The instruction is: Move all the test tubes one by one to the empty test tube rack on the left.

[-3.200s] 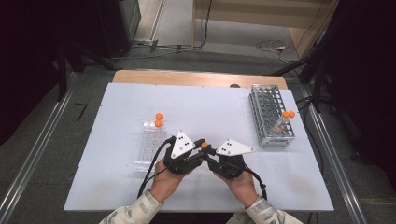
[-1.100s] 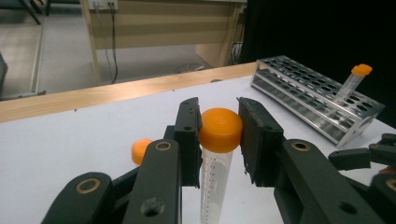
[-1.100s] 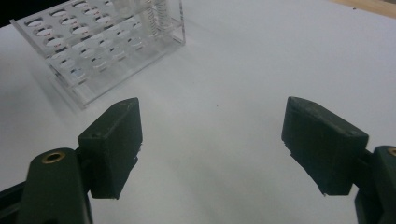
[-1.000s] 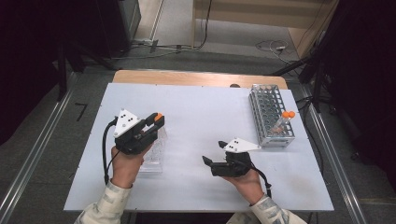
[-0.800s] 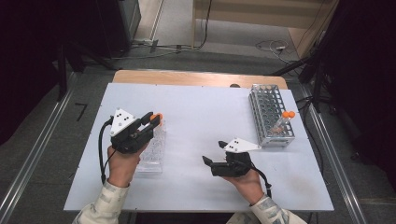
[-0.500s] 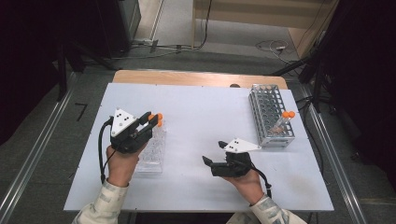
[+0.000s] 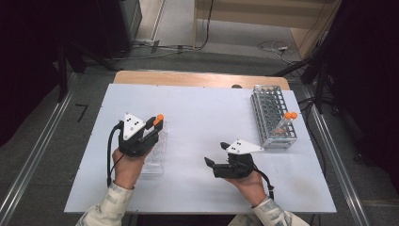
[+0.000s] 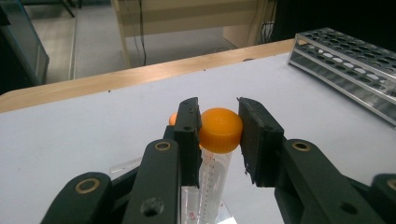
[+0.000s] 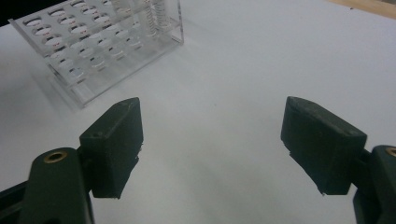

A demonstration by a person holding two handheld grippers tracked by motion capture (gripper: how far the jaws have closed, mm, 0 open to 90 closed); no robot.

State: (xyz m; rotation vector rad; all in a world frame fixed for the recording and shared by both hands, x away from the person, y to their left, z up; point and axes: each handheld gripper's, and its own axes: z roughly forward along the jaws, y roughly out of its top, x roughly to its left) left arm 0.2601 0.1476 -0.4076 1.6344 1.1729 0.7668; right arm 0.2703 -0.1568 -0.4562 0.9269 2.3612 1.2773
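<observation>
The orange-capped tube (image 7: 159, 119) sits over the far end of the clear rack (image 7: 155, 151) in the high view, clamped in the left hand-held gripper (image 7: 156, 123); the right hand-held gripper (image 7: 210, 165) rests on the bench (image 7: 207, 108) right of that rack. In the left gripper view both pads press the tube's (image 8: 215, 154) cap. In the right gripper view the jaws stand wide apart and empty, the clear rack (image 9: 100, 44) beyond them.

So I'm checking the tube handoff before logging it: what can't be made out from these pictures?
- Left gripper view: the lower end of the tube is cut off by the bottom edge and hidden between the jaws of the left gripper.
- Same view: a second orange cap is mostly hidden behind one jaw.
- High view: the tubes in the metal rack are too small to count.
</observation>
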